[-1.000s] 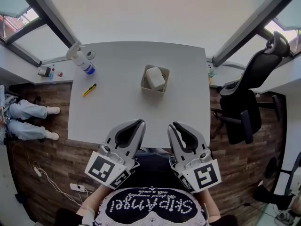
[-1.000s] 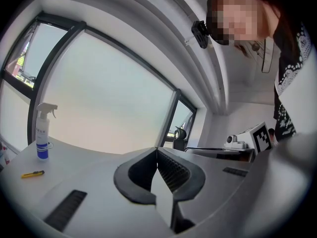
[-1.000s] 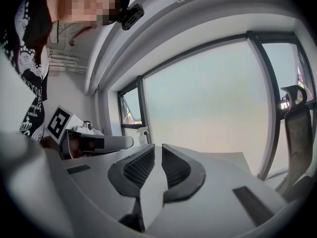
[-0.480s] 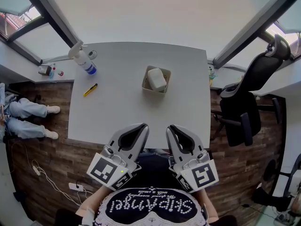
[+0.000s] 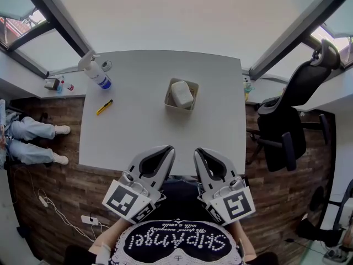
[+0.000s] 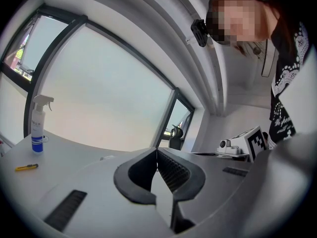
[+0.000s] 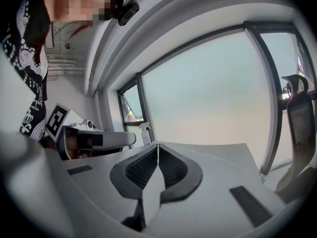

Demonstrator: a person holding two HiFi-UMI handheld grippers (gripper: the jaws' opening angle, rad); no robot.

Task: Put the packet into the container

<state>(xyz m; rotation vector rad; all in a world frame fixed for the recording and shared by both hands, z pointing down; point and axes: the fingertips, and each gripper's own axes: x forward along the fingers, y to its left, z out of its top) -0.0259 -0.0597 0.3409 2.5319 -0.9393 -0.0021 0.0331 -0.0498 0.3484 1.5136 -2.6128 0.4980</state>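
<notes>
A small beige container (image 5: 190,86) stands past the middle of the white table (image 5: 132,131), and the white packet (image 5: 181,92) lies inside it. Both grippers hang side by side at the table's near edge, well short of the container. My left gripper (image 5: 168,149) is shut with nothing in it; in the left gripper view its ribbed pads (image 6: 171,170) meet at the tips (image 6: 157,150). My right gripper (image 5: 197,150) is shut too; its jaws have just been closing, with nothing between them (image 7: 158,146).
At the table's far left corner stands a spray bottle (image 5: 95,70), and a yellow cutter (image 5: 105,106) lies near the left edge. A black office chair (image 5: 289,115) is to the right of the table. Another person's legs (image 5: 33,139) are at the far left.
The right gripper's jaws have closed until the tips touch. Both grippers stay at the table's near edge, barely shifted.
</notes>
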